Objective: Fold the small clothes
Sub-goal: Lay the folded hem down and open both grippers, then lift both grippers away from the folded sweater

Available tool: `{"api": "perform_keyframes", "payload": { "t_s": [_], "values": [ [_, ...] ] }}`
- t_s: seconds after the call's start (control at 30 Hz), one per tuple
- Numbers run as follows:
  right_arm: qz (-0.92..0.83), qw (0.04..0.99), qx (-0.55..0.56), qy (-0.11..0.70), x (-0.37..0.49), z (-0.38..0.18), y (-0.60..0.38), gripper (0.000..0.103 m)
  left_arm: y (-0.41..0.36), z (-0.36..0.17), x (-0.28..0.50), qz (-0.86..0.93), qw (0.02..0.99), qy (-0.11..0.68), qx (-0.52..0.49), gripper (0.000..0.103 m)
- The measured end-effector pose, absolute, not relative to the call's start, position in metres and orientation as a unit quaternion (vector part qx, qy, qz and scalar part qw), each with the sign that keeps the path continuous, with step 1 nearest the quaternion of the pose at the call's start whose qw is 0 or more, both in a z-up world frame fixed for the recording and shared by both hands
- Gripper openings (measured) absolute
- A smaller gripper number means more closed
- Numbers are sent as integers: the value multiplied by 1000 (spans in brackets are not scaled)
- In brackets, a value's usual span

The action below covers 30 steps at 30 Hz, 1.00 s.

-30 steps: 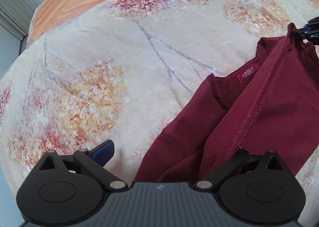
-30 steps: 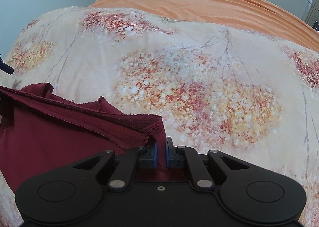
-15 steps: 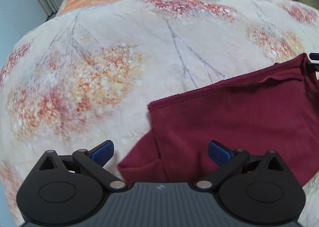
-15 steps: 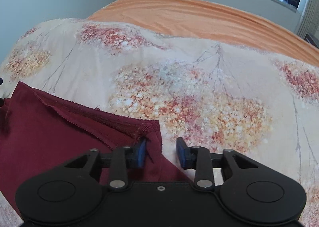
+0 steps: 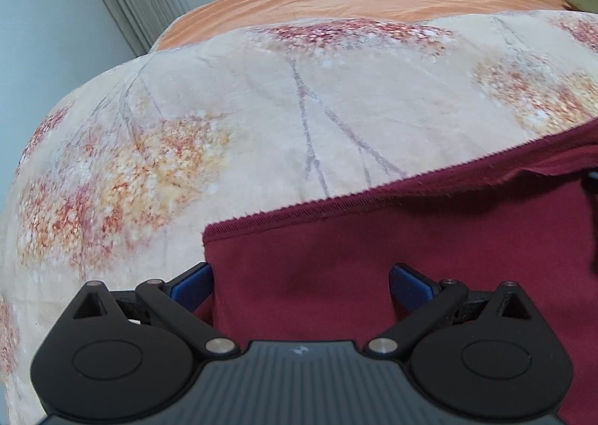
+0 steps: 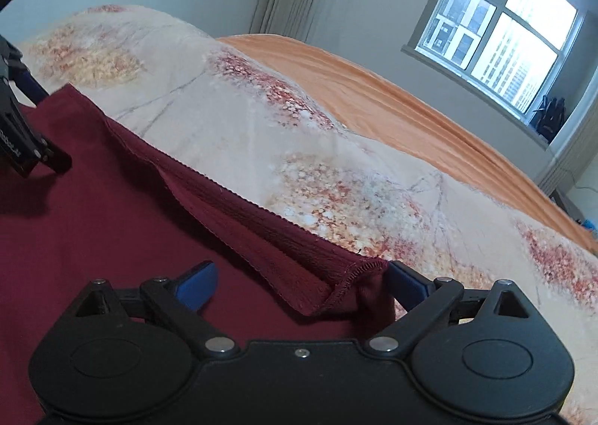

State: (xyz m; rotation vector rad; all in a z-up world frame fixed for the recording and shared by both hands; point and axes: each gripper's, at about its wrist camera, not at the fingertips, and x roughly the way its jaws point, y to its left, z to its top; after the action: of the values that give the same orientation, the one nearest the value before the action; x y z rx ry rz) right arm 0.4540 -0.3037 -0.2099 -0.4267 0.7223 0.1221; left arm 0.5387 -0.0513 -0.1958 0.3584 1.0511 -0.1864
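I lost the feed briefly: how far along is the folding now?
Done: the dark red knit garment lies doubled on the floral blanket, stitched hems roughly together. In hand: nothing; left gripper and right gripper are open. Left: the loose corner and probably another fold.

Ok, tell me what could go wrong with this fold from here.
The top layer of the maroon garment sits bunched near the right gripper, so the ridge may get pressed into a crease. The left gripper is open with one finger beside the garment's corner; pulling back could snag it and shift the fold on the soft blanket.
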Motion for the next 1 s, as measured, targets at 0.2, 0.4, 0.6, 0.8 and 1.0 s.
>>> {"api": "perform_keyframes", "payload": {
  "t_s": [0.2, 0.4, 0.6, 0.8, 1.0],
  "values": [
    [-28, 926, -163, 340, 479, -203, -347, 96, -33, -197, 562, -61, 850, 509, 118, 103],
    [-123, 922, -119, 346, 490, -198, -384, 95, -12, -194, 568, -46, 851, 523, 37, 102],
    [-75, 936, -94, 331, 454, -201, -369, 98, 1, -197, 563, -25, 859, 512, 9, 103],
    [-76, 920, -137, 360, 457, -227, -350, 99, -7, -208, 579, -4, 843, 538, 26, 103],
    [-82, 934, -126, 323, 453, -208, -335, 97, -2, -191, 555, 7, 852, 524, 9, 102]
  ]
}}
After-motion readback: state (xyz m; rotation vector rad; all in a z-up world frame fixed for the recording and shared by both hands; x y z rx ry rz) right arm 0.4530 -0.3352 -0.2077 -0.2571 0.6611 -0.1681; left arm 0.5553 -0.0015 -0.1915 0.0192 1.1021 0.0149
